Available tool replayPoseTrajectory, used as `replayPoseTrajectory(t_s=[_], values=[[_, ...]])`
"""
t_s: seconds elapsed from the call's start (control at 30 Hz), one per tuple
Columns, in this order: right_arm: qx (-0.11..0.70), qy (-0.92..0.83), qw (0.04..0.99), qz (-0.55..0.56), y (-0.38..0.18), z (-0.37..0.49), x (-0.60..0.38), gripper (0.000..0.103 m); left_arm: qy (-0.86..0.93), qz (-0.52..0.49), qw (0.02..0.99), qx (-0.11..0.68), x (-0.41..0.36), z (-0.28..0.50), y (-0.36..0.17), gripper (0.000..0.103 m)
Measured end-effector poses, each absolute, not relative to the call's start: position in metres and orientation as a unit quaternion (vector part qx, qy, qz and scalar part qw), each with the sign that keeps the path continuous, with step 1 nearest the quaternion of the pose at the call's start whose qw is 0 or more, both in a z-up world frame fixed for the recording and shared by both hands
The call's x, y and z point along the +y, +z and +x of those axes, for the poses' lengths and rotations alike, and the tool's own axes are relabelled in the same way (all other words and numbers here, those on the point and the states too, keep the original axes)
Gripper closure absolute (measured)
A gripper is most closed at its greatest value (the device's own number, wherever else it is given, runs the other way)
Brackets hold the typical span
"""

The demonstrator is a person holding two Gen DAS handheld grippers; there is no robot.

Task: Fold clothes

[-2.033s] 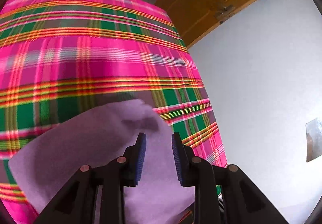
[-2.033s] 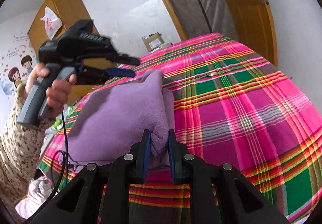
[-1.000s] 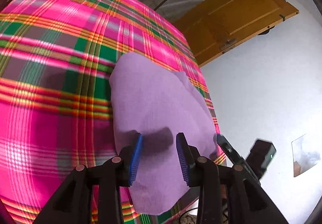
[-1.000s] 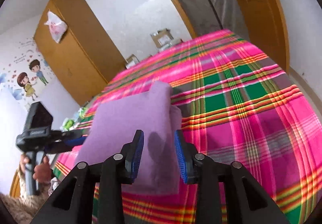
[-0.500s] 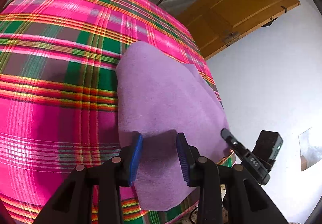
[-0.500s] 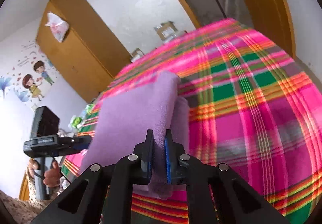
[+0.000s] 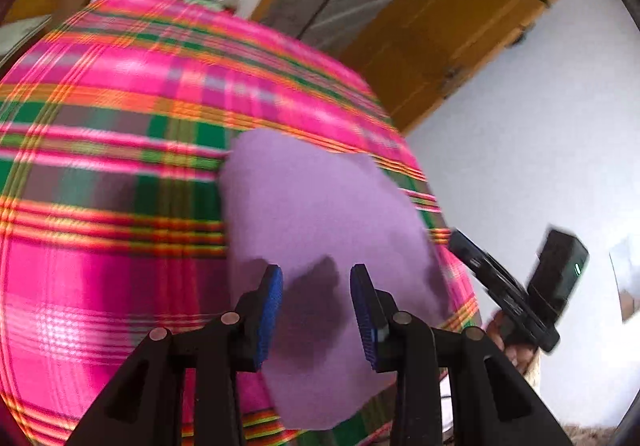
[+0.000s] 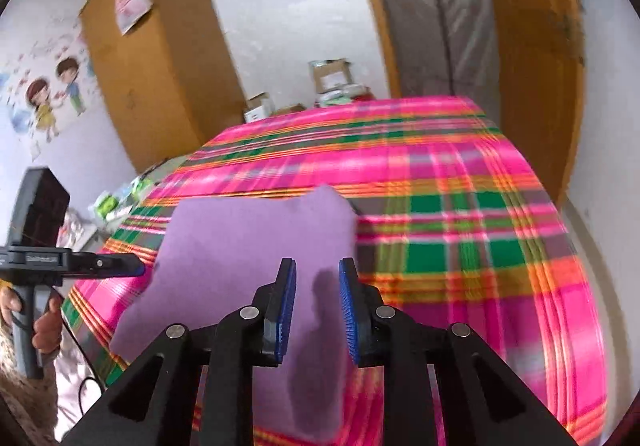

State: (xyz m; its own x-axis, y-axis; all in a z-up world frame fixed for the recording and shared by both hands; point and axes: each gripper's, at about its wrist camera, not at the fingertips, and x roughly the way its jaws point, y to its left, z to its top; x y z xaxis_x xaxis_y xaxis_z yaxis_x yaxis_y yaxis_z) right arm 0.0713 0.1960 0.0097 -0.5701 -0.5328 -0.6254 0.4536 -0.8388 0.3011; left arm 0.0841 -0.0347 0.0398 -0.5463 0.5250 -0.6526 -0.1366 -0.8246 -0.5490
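garment point(image 7: 320, 205): matt purple fleece | bedcover point(image 7: 100, 165): woven plaid cloth

Both wrist cams sit close above bed point(image 7: 100, 278), facing opposite ways, sharing purple cloth point(image 8: 240, 246).

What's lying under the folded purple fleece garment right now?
The purple fleece garment lies flat on the pink and green plaid bedspread. Whatever is directly beneath it is covered.

Folded garment point(image 7: 320, 213) lying on bedspread point(image 7: 100, 205), near its front edge. Left gripper point(image 7: 316, 310) and right gripper point(image 8: 317, 298) hovering above garment. Boxes point(image 8: 332, 75) sitting behind bed; wardrobe point(image 8: 160, 45) standing behind-left.
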Motion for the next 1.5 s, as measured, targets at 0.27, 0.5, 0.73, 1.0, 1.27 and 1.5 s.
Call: replayPoseTrajectory(t_s=[0.27,0.5,0.73,1.0,1.27,1.5], values=[[0.003,-0.889,0.283,0.360,0.016,0.059,0.173,0.079,0.853,-0.453,0.214,-0.148,-0.012,0.080,0.031,0.068],[0.006,-0.885,0.279,0.373,0.001,0.055,0.169,0.080,0.847,-0.458,0.223,-0.152,-0.024,0.092,0.019,0.068],[-0.004,-0.887,0.289,0.361,0.021,0.059,0.182,0.071,0.847,-0.448,0.205,-0.199,-0.051,0.091,0.018,0.067],[-0.063,-0.856,0.306,0.413,0.008,0.042,0.219,0.046,0.797,-0.455,0.253,-0.306,-0.080,0.077,-0.002,0.052],[-0.133,-0.795,0.365,0.466,-0.014,0.009,0.230,0.045,0.759,-0.478,0.283,-0.341,-0.088,0.057,-0.016,0.049],[-0.152,-0.756,0.415,0.483,-0.020,-0.013,0.224,0.043,0.742,-0.494,0.271,-0.362,-0.106,0.048,-0.025,0.048]])
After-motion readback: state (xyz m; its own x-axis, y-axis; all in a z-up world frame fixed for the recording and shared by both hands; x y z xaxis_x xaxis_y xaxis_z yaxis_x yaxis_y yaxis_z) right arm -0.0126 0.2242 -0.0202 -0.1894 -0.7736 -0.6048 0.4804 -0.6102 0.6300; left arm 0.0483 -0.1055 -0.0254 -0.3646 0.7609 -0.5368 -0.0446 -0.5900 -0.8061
